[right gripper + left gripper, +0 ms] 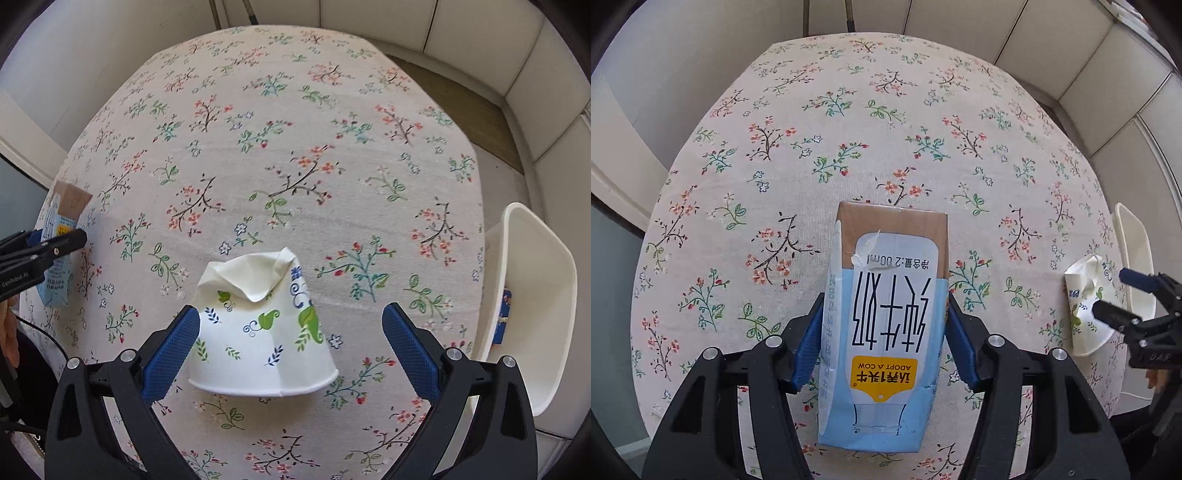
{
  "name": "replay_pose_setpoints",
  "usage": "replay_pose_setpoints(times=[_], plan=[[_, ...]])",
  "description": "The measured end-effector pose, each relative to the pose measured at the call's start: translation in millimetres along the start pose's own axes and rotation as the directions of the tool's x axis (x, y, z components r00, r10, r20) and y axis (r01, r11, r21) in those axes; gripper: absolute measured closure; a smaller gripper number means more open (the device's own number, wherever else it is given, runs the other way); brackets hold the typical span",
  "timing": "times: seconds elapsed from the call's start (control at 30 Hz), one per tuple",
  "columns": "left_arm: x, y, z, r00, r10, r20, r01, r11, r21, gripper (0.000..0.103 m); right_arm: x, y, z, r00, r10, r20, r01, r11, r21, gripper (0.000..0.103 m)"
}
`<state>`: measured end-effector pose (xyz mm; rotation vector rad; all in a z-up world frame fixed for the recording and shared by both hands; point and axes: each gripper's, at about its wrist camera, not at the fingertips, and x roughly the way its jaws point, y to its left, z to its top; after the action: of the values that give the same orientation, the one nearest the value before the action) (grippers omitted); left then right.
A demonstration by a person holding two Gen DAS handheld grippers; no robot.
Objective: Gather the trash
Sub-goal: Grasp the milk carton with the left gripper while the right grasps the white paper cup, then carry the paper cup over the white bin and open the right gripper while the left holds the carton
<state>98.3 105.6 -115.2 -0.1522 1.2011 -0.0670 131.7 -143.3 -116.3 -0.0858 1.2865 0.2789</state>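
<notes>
Presently lying on the floral tablecloth (849,110): one milk carton (886,314), blue and white with a brown end and a yellow label, resting flat on its side near the table's left edge. The left gripper (884,339) is straddling it, both blue pads (809,347) lying against the carton's long sides, so the carton is being clamped between them. Also lying on the cloth, well apart to the right: one crushed paper cup (258,332), white with green leaves and blue scrollwork, resting mouth-down with its upper part caved in. The right gripper (291,347) is hanging over it with its jaws standing wide; the left pad (170,354) is sitting just beside the cup's wall, whether touching cannot be told, while the right pad (413,354) is standing clear of it, so nothing is being gripped. Standing just beyond the table's right edge: one white bin (535,295), open-topped, with a small blue item showing inside against its near wall. In the left wrist view the right gripper (1108,295) is showing at the far right, over the cup (1086,302).
</notes>
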Motion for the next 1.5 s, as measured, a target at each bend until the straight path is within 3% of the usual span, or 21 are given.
replay_pose_setpoints(times=[0.13,0.37,0.4,0.47,0.77,1.0,1.23,1.5], plan=[[-0.6,4.2,3.0,1.000,-0.030,0.010,0.030,0.999,-0.018,0.046,14.6,7.0,-2.0,0.996,0.052,-0.066,-0.052,0.999,0.001,0.007],[-3.5,5.4,4.6,0.998,-0.049,0.029,0.050,0.998,-0.039,0.046,25.1,17.8,-3.3,0.994,0.053,-0.093,-0.055,0.998,-0.017,0.007],[-3.5,5.8,4.6,0.998,-0.050,0.030,0.051,0.998,-0.042,0.046,25.4,19.2,-1.9,0.995,0.053,-0.084,-0.055,0.998,-0.011,0.008],[-3.9,6.5,3.7,0.998,-0.052,0.031,0.054,0.998,-0.045,0.046,24.4,20.4,-0.6,0.996,0.059,-0.070,-0.059,0.998,-0.001,0.024],[-7.5,10.4,3.1,0.997,-0.056,0.052,0.060,0.996,-0.070,0.046,10.6,24.4,1.0,0.998,0.053,-0.017,-0.053,0.998,-0.019,0.028],[-16.3,13.7,3.8,0.994,-0.067,0.091,0.076,0.992,-0.096,0.046,-18.3,12.5,6.6,0.994,0.055,0.097,-0.057,0.998,0.023,0.028],[-29.8,7.1,8.6,0.984,-0.088,0.153,0.106,0.988,-0.114,0.046,-53.5,-1.5,19.1,0.962,0.011,0.273,-0.035,0.996,0.083,0.028],[-49.2,-16.1,24.1,0.968,-0.107,0.227,0.136,0.984,-0.116,0.046,-90.5,-20.2,21.4,0.890,-0.100,0.444,0.031,0.987,0.159,0.027]])
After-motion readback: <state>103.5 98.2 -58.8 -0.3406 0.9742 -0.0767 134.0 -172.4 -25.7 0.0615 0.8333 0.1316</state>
